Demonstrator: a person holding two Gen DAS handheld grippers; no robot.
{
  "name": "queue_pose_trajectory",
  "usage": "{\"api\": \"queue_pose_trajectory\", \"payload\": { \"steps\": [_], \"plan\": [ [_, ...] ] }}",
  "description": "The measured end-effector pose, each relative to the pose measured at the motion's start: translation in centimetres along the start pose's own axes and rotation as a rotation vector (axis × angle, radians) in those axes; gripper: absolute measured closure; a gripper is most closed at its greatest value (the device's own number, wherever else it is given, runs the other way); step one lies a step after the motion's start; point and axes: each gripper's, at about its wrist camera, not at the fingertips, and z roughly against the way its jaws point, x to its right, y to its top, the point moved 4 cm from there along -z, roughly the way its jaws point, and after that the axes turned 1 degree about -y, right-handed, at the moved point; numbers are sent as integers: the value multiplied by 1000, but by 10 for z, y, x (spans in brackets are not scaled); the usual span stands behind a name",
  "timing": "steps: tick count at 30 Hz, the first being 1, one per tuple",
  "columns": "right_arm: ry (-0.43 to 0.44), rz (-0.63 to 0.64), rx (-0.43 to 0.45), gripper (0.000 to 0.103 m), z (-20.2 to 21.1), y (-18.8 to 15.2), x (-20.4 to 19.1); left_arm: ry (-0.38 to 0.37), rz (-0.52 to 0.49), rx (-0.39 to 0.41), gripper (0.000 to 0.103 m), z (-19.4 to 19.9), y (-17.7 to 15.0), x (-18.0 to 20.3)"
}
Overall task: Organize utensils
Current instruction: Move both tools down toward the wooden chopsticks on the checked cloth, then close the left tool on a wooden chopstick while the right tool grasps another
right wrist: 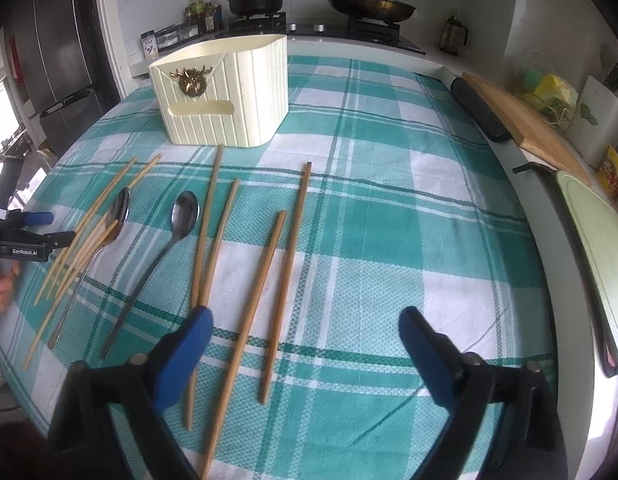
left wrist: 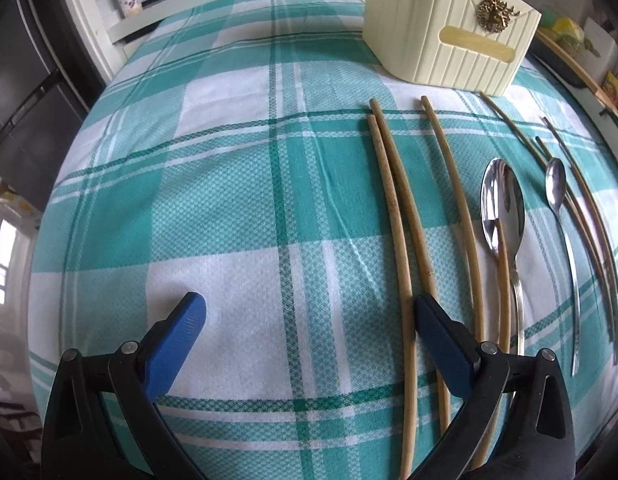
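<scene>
Hovering my left hand-held gripper [left wrist: 309, 312] released over the pale chopsticks [right wrist: 85, 236] near the bench's left edge, I judge no utensil picked yet. Two spoons [right wrist: 183, 216] lie beside them, then four darker chopsticks [right wrist: 287, 256] mid-bench under my right hand-held gripper [right wrist: 305, 326], also released. Next: clench one pair, carry it to the cream holder [right wrist: 225, 92] at the far edge.

A dark fridge [right wrist: 57, 52] stands left of the white-walled kitchen counter [right wrist: 349, 42] with its stove [right wrist: 317, 26].

Both wrist views face the holder [left wrist: 449, 28] (low, close) across utensils.
</scene>
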Motion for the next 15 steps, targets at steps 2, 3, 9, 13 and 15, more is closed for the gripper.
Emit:
{"api": "queue_pose_trajectory", "payload": {
  "steps": [2,3,9,13,15],
  "plan": [
    [30,11,-21,29,-10,9,-2,10,-17,-12,0,-1,3,0],
    [42,22,-32,35,-16,13,-5,15,-28,-18,0,-1,5,0],
    [80,-31,-72,56,-51,39,1,24,-90,-34,11,-1,20,5],
    [79,-68,-85,67,-72,61,8,3,-74,-60,17,-9,34,4],
    [71,-70,-103,70,-87,72,8,-30,-63,-77,22,-14,42,6]
  ]
}}
